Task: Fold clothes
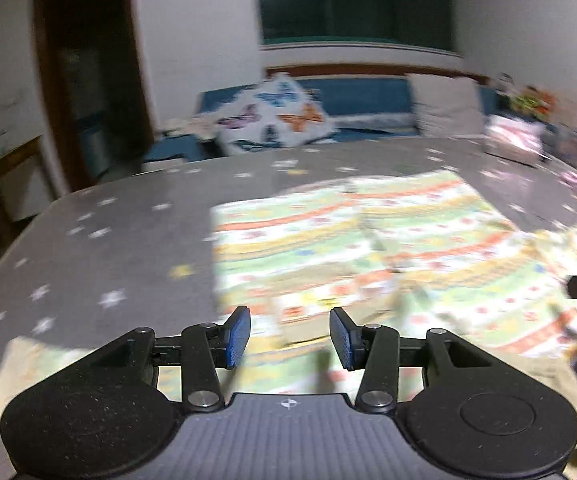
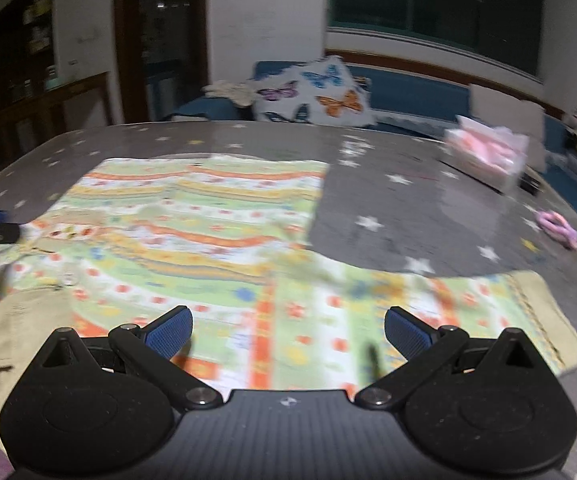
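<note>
Patterned garment [image 2: 208,216] lies limp and light on the tabletop [image 2: 408,208]; likely best pinched at near hem corners; left gripper [image 1: 290,336] and right gripper [image 2: 288,332] jaws spread, empty

Garment [image 2: 192,216] green-orange-yellow striped, floral; tablecloth [image 2: 408,216] grey, white stars; fingers [image 2: 170,330] blue.

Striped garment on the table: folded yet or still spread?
Mostly spread. The striped garment lies flat across the table, one sleeve out toward the right edge; both grippers open, holding nothing.
</note>
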`<state>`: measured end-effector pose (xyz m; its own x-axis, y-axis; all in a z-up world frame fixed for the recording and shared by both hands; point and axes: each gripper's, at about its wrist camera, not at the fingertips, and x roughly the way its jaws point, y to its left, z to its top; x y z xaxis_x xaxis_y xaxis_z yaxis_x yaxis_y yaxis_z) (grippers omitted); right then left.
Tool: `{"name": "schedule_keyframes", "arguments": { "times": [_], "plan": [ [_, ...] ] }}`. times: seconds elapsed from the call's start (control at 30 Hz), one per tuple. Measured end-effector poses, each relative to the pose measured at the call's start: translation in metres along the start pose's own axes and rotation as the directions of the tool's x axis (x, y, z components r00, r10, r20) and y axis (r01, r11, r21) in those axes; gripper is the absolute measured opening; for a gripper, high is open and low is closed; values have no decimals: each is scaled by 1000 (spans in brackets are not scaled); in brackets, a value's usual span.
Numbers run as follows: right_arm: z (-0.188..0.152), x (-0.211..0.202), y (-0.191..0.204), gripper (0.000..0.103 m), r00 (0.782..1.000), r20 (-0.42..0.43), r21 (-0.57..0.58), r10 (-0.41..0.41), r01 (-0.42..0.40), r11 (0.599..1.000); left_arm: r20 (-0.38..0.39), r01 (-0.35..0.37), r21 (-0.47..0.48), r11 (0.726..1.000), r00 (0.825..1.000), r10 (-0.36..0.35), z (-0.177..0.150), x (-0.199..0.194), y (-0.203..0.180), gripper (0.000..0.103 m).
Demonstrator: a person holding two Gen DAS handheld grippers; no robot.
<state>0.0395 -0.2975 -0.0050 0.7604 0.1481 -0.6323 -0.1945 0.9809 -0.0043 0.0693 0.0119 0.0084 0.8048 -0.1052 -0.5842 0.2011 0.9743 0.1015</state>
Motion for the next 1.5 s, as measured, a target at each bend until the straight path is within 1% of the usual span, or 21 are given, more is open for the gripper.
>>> {"name": "schedule_keyframes", "arguments": {
  "times": [0.13,0.27,0.33,0.4,0.47,0.5,0.53,0.63,0.67,0.7,0.77,0.8,0.83,0.87,0.93,0.97,1.03,1.2,1.3,1.43,1.5],
  "plan": [
    [2,-2,23,103,998,-2,-69,57,-57,996,-31,61,91,994,998,-58,-9,14,-28,45],
    [0,-11,46,103,995,-1,-171,99,-98,980,5,75,179,981,997,-77,-19,5,-44,43],
    [-1,-16,53,103,992,-4,-194,124,-122,973,19,89,184,979,995,-94,-19,1,-43,45],
    [-3,-22,60,102,989,-6,-213,149,-147,966,41,102,157,982,993,-110,-18,-3,-36,45],
    [-4,-28,69,91,982,-7,-231,188,-184,955,51,108,112,988,992,-114,-18,-5,-28,44],
    [-4,-31,73,89,978,-10,-241,208,-204,949,48,107,85,991,993,-111,-17,-5,-23,44],
    [-5,-33,79,84,973,-12,-255,229,-224,941,45,106,57,993,993,-109,-16,-5,-19,44],
    [-6,-37,94,66,958,-24,-280,287,-282,918,32,117,-8,993,993,-117,-16,-7,-6,38],
    [-6,-38,99,59,951,-32,-287,309,-305,908,28,120,-16,993,992,-119,-16,-7,-5,37],
    [-7,-38,103,56,945,-41,-296,325,-322,899,27,119,-18,993,993,-118,-17,-8,-4,35],
    [-10,-35,114,42,935,-73,-324,347,-351,878,28,121,-19,992,992,-121,-17,-9,-2,31],
    [-13,-33,119,38,930,-90,-341,356,-364,867,28,126,-22,992,992,-126,-17,-9,-2,31],
    [-15,-31,124,30,927,-104,-356,360,-373,857,30,132,-23,991,991,-132,-16,-9,-2,30],
    [-18,-31,127,17,928,-109,-367,355,-370,854,32,138,-24,990,990,-137,-16,-10,-2,30],
    [-23,-31,131,8,935,-111,-385,338,-354,853,30,143,-19,989,989,-143,-16,-9,-3,30],
    [-23,-33,130,5,936,-106,-384,337,-351,854,27,148,-16,989,989,-147,-16,-8,-4,30],
    [-20,-38,124,5,936,-85,-364,342,-349,864,22,156,-11,988,988,-156,-17,-6,-6,30],
    [1,-57,82,5,921,-8,-167,389,-385,908,7,178,3,984,984,-178,-18,-1,-10,30],
    [7,-62,65,5,911,18,-85,413,-410,908,-3,204,41,978,979,-204,-20,1,-21,27],
    [9,-62,61,4,905,32,-56,425,-423,904,-6,253,109,961,967,-254,-23,-3,-36,27],
    [10,-60,62,4,901,38,-52,433,-430,901,1,255,137,957,966,-258,-26,-7,-39,27]
  ]
}}
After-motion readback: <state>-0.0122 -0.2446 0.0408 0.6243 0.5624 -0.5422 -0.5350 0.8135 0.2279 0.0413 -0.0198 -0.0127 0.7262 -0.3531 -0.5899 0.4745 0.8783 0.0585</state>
